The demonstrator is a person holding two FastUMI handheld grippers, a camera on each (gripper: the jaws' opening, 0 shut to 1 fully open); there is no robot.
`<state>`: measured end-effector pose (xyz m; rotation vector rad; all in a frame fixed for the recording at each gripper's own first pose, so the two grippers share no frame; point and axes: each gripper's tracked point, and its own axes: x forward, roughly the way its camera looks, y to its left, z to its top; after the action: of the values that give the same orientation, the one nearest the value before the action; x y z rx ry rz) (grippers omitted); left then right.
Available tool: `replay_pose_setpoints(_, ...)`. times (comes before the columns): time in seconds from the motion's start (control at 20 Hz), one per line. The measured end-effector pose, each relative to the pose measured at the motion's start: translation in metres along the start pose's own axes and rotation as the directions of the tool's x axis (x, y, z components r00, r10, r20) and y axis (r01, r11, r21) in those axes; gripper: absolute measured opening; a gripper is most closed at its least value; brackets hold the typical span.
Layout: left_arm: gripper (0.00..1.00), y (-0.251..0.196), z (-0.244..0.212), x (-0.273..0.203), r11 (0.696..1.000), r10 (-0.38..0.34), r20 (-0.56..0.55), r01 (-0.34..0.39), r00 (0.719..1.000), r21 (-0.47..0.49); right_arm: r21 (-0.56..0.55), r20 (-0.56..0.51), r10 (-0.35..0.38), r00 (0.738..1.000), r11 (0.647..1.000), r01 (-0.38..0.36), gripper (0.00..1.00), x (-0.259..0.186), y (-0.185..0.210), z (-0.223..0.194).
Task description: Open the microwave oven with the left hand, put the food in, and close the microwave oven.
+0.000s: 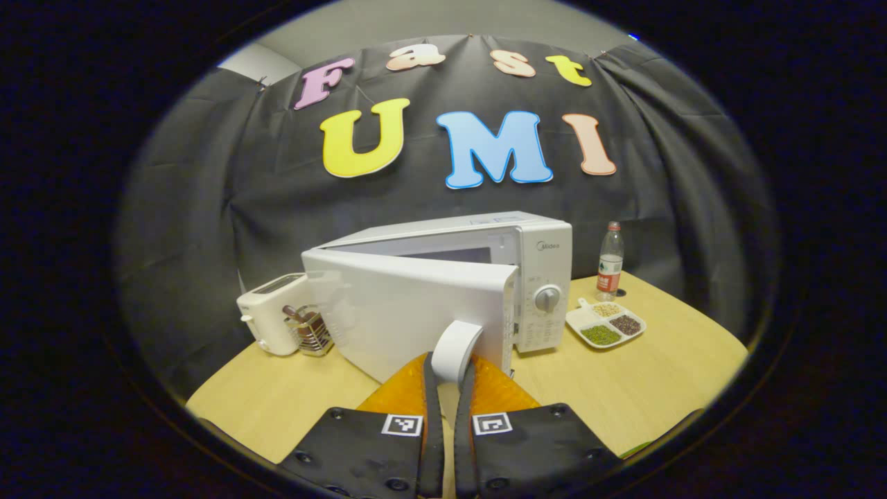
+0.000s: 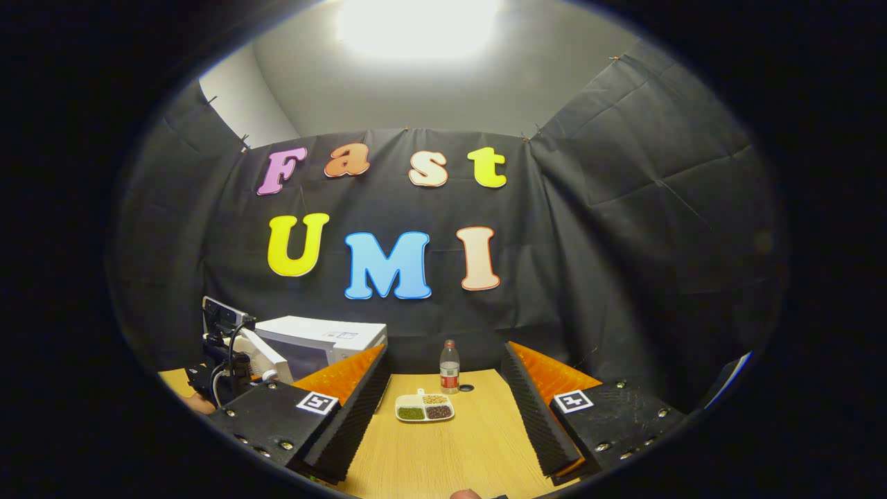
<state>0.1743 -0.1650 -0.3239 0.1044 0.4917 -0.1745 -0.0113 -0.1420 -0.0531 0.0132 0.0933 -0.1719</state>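
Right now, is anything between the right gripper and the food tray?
Nothing visible: bare table lies between the open right gripper and the food tray. The water bottle stands behind it.

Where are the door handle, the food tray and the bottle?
door handle (image 1: 456, 350), left gripper view, on its curved front
food tray (image 2: 424, 408), right gripper view, on its centre divider
bottle (image 1: 610, 267), left gripper view, on its body

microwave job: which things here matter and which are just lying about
Part of the job:
microwave
its door, partly open
door handle, clamped by the left gripper
divided food tray
right gripper, open

Just lying about:
water bottle
toaster
wire caddy
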Motion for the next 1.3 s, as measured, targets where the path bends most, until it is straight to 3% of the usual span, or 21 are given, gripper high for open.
replay_pose_setpoints(0.4, 0.12, 0.060, -0.021, -0.042, 1.000, 0.020, -0.023, -0.020, 1.000, 0.001, 0.027, 0.008, 0.067, 0.998, 0.997, -0.067, 0.97, -0.004, 0.043, 0.006)
replay_pose_setpoints(0.95, 0.12, 0.136, -0.041, -0.074, 0.995, -0.097, -0.042, 0.097, 0.994, 0.003, 0.033, -0.011, 0.071, 0.997, 0.997, -0.071, 0.97, 0.001, 0.148, -0.002)
replay_pose_setpoints(1.3, 0.13, 0.188, -0.053, -0.084, 0.993, -0.116, -0.050, 0.116, 0.992, 0.011, 0.024, -0.031, 0.072, 0.997, 0.997, -0.072, 0.97, 0.006, 0.196, -0.011)
